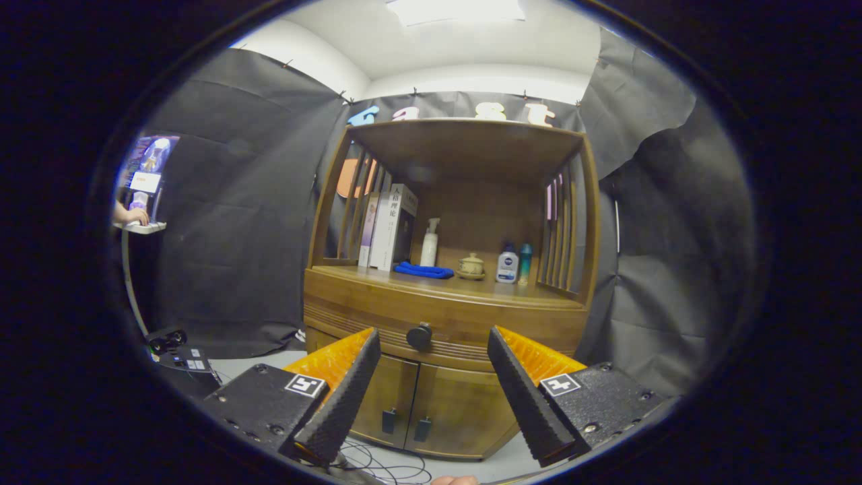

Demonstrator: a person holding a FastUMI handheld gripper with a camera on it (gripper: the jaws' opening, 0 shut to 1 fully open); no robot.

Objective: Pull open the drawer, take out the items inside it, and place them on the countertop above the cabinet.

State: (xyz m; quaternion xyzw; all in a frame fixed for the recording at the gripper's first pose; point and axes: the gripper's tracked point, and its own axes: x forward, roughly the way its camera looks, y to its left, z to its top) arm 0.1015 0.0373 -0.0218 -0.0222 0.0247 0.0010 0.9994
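Note:
A wooden cabinet stands ahead of me, with a shut drawer point(444, 316) across its middle. The drawer's dark round knob point(419, 335) sits between my two fingers and some way beyond their tips. My gripper point(434, 340) is open with nothing in it. Above the drawer lies the countertop point(465, 285), a wooden shelf under a roofed frame with slatted sides. What is inside the drawer is hidden.
On the countertop stand books point(392, 228), a white pump bottle point(429, 244), a blue coiled cord point(424, 271), a small lidded pot point(471, 265) and two small bottles point(515, 264). Two cabinet doors point(417, 404) sit below the drawer. Cables lie on the floor point(384, 465). At the far left a person's hand point(135, 215) rests by a screen.

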